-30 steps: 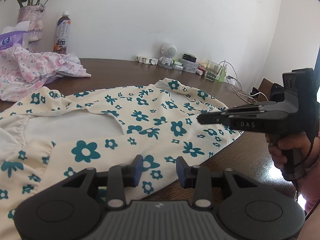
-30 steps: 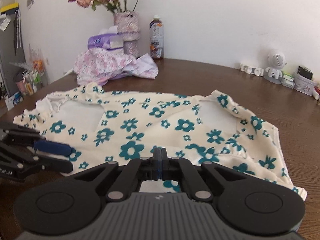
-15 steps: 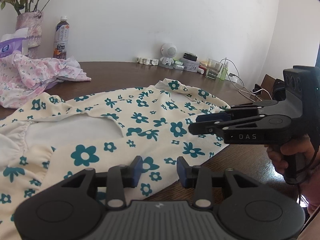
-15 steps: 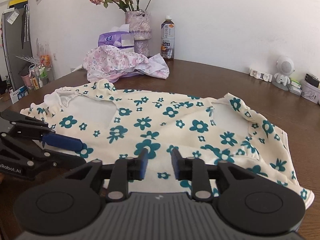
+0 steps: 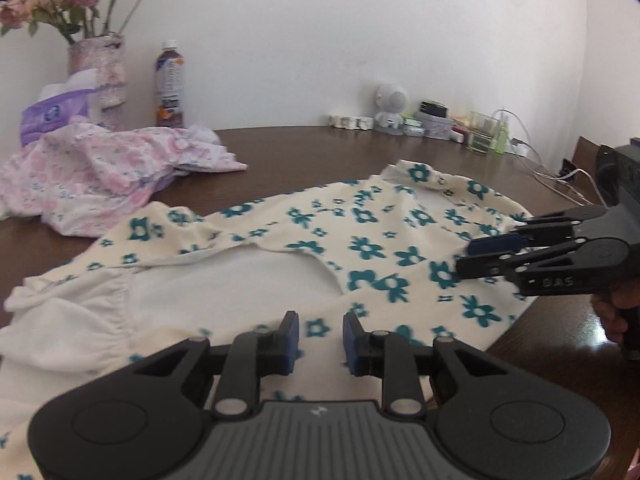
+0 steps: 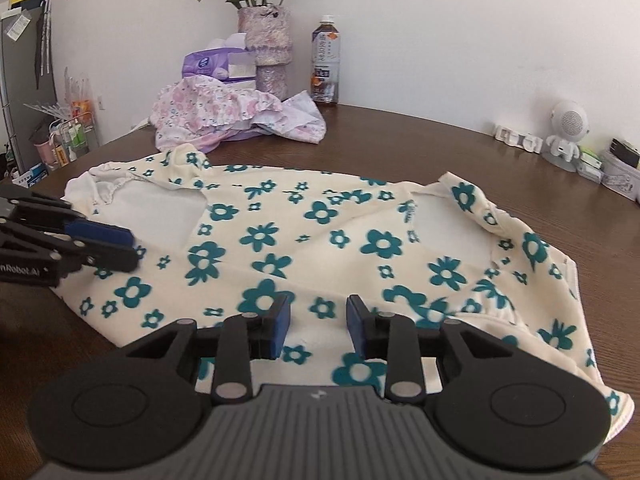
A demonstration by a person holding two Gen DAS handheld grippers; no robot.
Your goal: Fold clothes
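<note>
Cream fleece garment point(image 6: 320, 240) printed with teal flowers lies spread flat on the dark wooden table point(image 6: 440, 152), the left gripper point(image 5: 320, 338) and right gripper point(image 6: 318, 320) both parted, empty, above its near edge.

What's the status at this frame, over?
Left gripper open, right gripper open, both empty above the floral garment. Garment spread on table, unfolded. Pink clothes pile clear behind.
</note>
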